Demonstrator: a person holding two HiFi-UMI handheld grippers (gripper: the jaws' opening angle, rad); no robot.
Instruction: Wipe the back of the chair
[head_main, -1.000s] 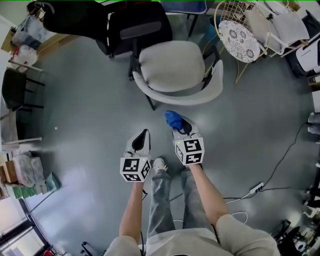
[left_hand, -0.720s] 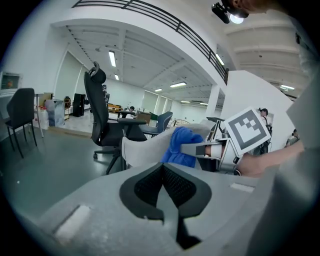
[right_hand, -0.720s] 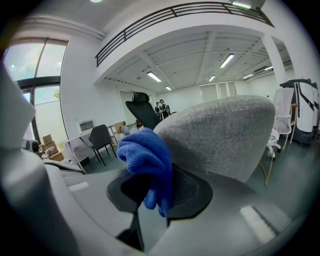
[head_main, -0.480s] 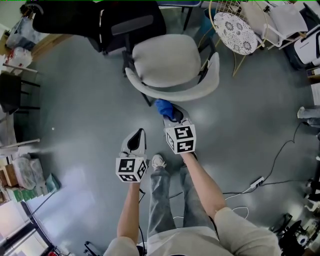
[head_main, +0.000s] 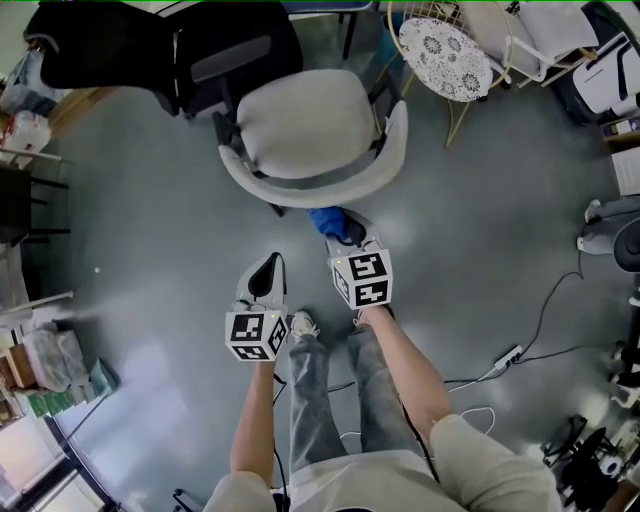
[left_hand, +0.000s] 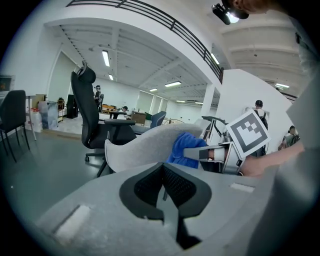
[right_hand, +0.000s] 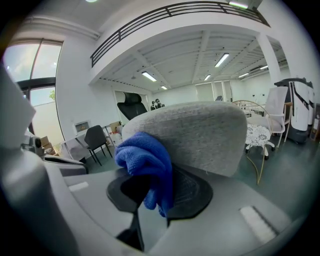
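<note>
Two tongs over grey floor (head_main: 150, 250): right tongs (head_main: 348, 238) clamp a blue cloth (head_main: 324, 217) touching the chair back (head_main: 300, 192); left tongs (head_main: 268, 275), closed and empty, hang just behind.

Left gripper (head_main: 271, 262) jaws closed, right gripper (head_main: 346, 236) clamping cloth (head_main: 324, 219)

Two tongs (head_main: 268, 268) (head_main: 349, 234), one blue cloth (head_main: 324, 220), one grey chair (head_main: 305, 130).
</note>
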